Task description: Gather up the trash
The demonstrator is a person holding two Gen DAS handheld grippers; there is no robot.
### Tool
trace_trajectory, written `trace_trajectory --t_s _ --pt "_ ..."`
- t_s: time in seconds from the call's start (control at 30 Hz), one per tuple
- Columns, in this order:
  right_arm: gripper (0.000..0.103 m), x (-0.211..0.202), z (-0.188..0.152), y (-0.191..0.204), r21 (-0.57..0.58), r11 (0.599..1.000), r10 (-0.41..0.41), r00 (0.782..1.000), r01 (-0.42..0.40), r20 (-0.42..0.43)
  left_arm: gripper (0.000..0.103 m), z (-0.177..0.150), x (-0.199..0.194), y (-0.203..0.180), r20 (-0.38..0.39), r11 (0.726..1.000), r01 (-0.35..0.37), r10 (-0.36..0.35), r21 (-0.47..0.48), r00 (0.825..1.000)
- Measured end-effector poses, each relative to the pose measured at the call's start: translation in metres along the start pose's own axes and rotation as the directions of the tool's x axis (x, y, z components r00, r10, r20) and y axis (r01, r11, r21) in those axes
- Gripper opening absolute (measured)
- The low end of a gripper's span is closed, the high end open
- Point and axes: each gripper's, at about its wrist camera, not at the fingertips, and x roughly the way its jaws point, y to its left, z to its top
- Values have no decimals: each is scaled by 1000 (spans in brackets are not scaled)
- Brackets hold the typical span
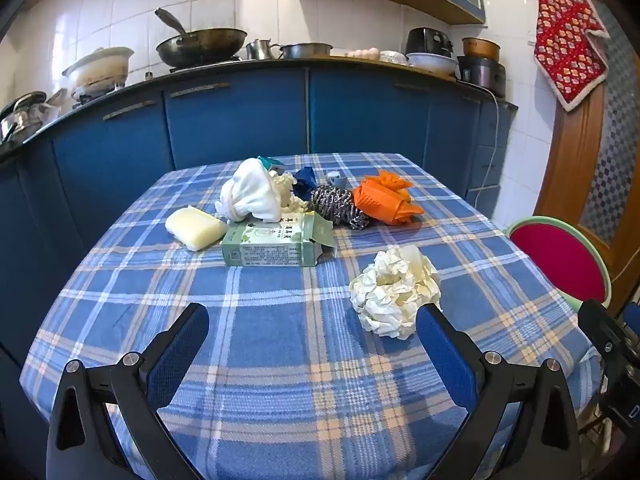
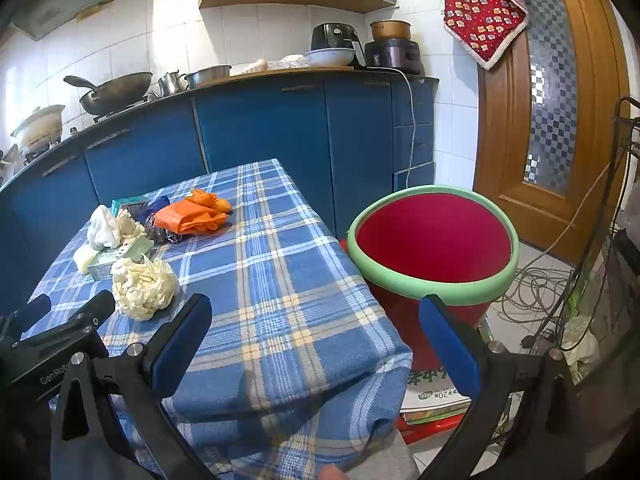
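I have both claws over the near end of the table [image 1: 280, 360], which is covered in a blue plaid cloth. The left gripper [image 1: 312, 344] has its fingers spread wide apart with only cloth between them. The right gripper [image 2: 316, 340] is likewise spread wide and grips nothing; its span straddles the table's right corner and the red bin [image 2: 432, 240] with a green rim that stands just beside that corner, off the table.

I take the crumpled paper ball [image 1: 394, 290] as my landmark. It lies alone on the cloth, just ahead of the left gripper's right finger and apart from it. Beyond the ball and to its left lies a green carton [image 1: 276, 244] on its side, one end flap open. Left of the carton, touching or nearly so, is a pale yellow sponge [image 1: 196, 228]. Behind the carton sits a white cloth bundle [image 1: 250, 192] leaning on more crumpled paper. Farther beyond the ball, a grey patterned rag [image 1: 338, 206] touches an orange glove [image 1: 384, 200]. The bin stands to the ball's right.
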Motion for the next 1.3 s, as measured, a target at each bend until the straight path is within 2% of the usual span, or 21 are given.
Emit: trace_trajectory --t_s 1.3 --pt "102 2 -1 -1 4 1000 -2 1000 2 -10 103 -2 0 1 -4 1000 4 -4 -3 1000"
